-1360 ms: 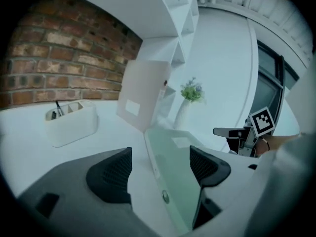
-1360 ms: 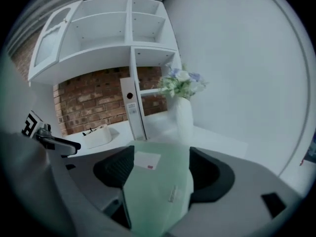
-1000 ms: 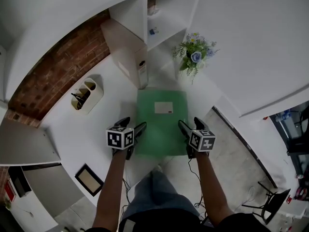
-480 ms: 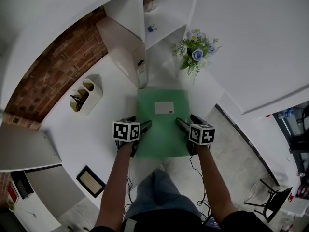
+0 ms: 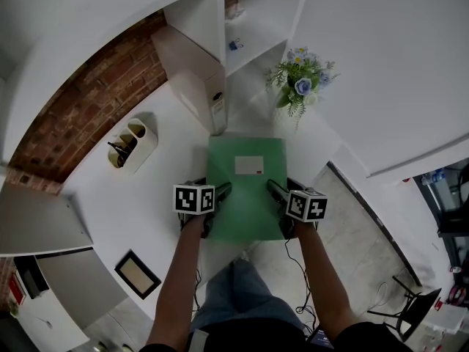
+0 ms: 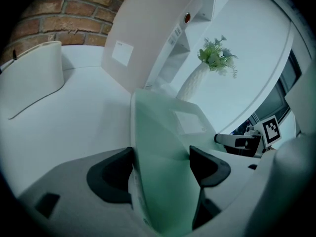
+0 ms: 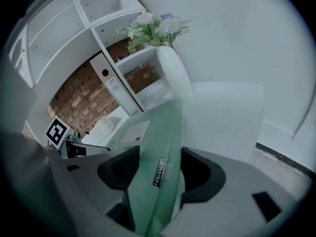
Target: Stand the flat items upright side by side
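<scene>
The white tabletop [image 5: 150,196] bears a green folder [image 5: 245,189] near its front edge, an upright white binder [image 5: 192,75], a pen holder [image 5: 132,144] and a vase of flowers [image 5: 299,86].

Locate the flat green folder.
Head view, centre: the flat green folder rests on the white desk before the upright white binder, left claw on its left edge, right claw, jaws having just closed further, on its right edge.

Walls: red brick wall [image 5: 88,101] at left, plain white wall [image 5: 381,64] at right | Furniture: white shelf unit [image 5: 256,20] at back with open compartments; white surface [image 5: 132,204] running along the brick | Floor: pale grey floor [image 5: 359,229], speckled | Light: even, soft
</scene>
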Motion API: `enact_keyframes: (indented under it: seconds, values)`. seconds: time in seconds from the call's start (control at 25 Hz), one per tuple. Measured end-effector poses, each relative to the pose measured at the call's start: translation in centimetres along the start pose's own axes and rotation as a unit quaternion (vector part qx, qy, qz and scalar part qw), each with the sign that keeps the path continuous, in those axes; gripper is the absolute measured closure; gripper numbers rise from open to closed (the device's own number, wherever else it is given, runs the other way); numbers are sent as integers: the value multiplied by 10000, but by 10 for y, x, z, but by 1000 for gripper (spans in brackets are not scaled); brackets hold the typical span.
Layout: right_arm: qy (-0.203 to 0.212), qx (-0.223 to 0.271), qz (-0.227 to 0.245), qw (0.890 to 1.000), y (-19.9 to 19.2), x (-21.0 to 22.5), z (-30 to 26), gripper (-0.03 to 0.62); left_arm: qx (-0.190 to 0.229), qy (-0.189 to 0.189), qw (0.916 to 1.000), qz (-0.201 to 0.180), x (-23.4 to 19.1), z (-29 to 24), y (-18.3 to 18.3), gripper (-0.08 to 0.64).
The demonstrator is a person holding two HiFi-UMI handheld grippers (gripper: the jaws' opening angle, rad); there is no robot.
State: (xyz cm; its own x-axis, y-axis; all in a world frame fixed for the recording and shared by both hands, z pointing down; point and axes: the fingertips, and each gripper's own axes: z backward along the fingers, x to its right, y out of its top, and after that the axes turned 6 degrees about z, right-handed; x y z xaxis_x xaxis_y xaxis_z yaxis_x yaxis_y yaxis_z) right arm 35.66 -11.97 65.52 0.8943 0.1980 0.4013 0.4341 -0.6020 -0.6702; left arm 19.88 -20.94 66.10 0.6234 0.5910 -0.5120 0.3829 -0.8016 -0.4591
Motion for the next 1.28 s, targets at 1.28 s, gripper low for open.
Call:
enact_keyframes:
  seconds: [1.28]
  values:
    - [897,3166,3111,8916,82,-184,96,370,3275,1176,9209,-1757,14,208,33,221]
